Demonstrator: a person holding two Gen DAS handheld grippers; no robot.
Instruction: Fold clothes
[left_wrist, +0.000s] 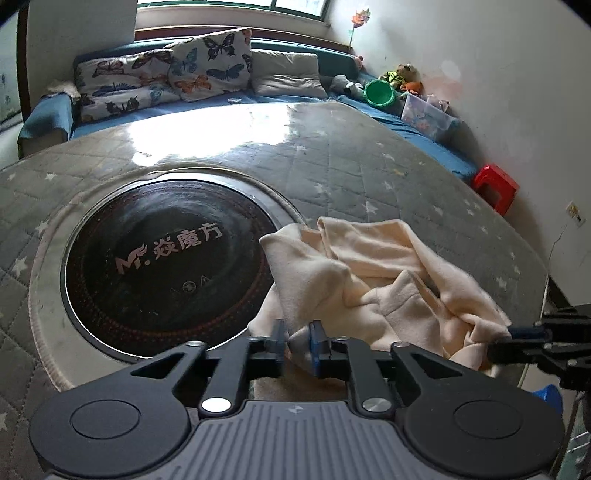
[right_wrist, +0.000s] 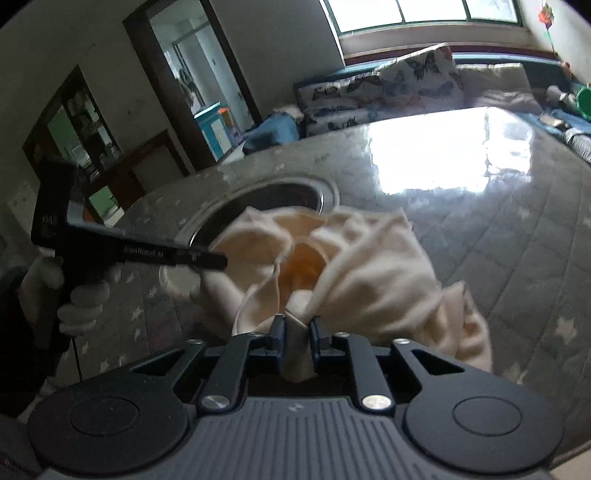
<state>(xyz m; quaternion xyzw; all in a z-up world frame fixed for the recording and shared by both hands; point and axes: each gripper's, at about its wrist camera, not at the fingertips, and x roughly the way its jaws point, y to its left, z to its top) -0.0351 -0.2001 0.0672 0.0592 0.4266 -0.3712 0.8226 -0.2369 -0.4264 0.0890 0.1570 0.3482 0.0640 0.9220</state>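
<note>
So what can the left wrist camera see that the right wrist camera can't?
Only the left wrist view shows the writing on the black round cooktop, the red stool, the stuffed toys and the clear plastic box.

Only the right wrist view shows the doorway, the white-gloved hand holding the left tool, and an orange patch inside the cloth.

Both show the cream garment on the grey starry table cover, the butterfly cushions, the green bowl and the window.
</note>
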